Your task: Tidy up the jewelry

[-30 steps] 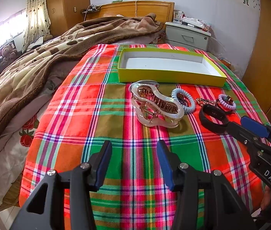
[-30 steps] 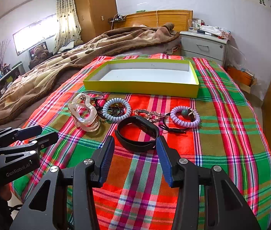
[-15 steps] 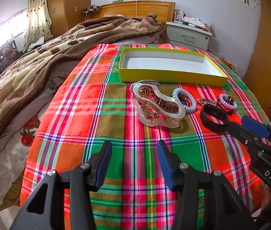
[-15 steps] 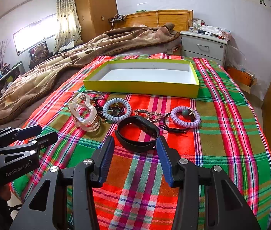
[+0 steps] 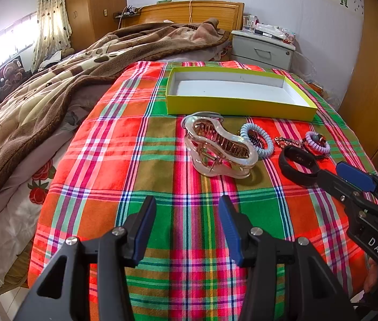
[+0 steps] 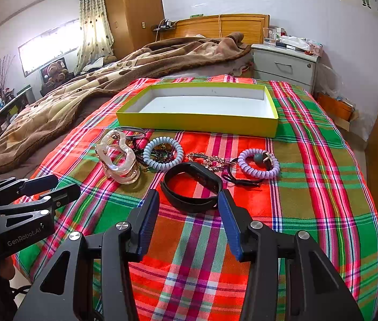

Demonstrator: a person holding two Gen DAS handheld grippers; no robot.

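Still at the opening step, judging by the shallow yellow cardboard box with a white inside point(image 6: 197, 119), bare of any piece, at the far end of the red, green and orange plaid cloth on the bed point(image 6: 309, 203). Nothing picked up yet: right gripper point(image 6: 189, 208) hovering low with fingers spread wide and empty, tips just short of the near rim of the black rubbery wristband lying in a flat loop point(image 6: 191, 187); left gripper point(image 5: 186, 223) likewise spread and empty, well short of the large clear, pearly plastic hair claw with a bronze spring point(image 5: 219, 144). Likely next: nudging the right fingers forward to straddle one wall of the wristband, closing on it, then lifting and carrying over the box's near wall. Soft and floppy by the look of it, so apt to sag or slip once pinched. Beyond it in a row across the cloth, between wristband and box: pale blue coiled hair tie point(image 6: 163, 153) resting over dark beads, a gold-toned chain point(image 6: 210, 159), a lilac coiled tie with a grey bead point(image 6: 258, 163).
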